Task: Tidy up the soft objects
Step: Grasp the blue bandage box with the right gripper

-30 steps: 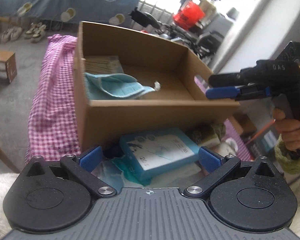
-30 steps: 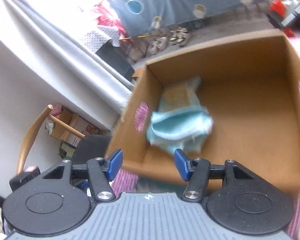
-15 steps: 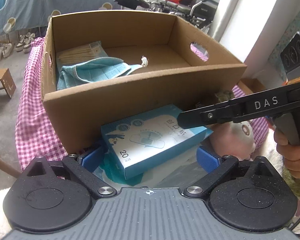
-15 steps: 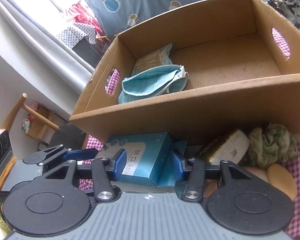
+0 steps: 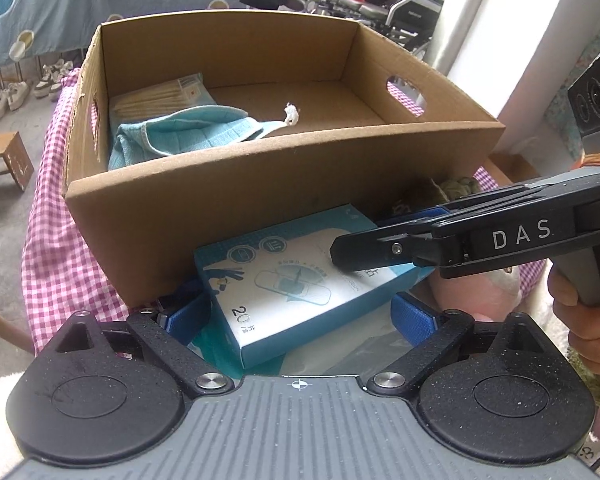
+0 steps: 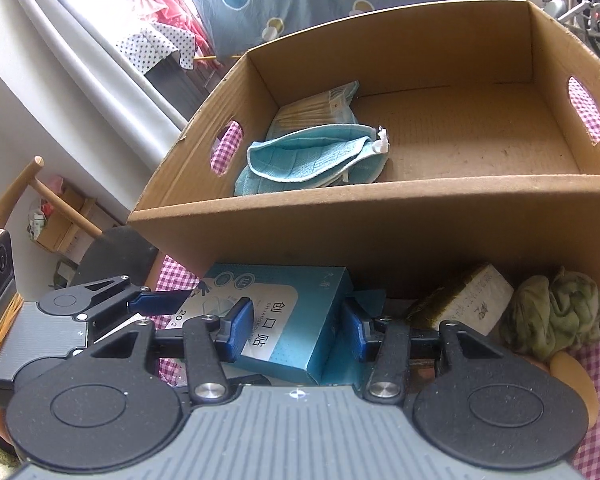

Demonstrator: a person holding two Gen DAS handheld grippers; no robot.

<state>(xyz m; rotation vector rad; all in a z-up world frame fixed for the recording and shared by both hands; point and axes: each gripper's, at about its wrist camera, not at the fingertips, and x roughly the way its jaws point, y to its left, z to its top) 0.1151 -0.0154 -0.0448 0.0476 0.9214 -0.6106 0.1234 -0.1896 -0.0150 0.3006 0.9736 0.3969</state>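
Right gripper (image 6: 298, 330) half-closed astride blue plaster box (image 6: 284, 320), pads not visibly pressing, left gripper (image 5: 300, 314) wide open around it, cardboard box (image 6: 380, 236) just beyond

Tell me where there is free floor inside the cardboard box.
The cardboard box floor is bare from the middle to the wall with the cutout. Its other end is taken by the blue cloth and a packet. Outside its near wall, it is crowded.

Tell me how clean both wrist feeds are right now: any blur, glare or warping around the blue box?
Left wrist: sharp, blue box print readable; window area top right blown out; fisheye bows the cardboard box front edge. Right wrist: also sharp, blue box legible, bright washed-out wall at left, same bowed rim.
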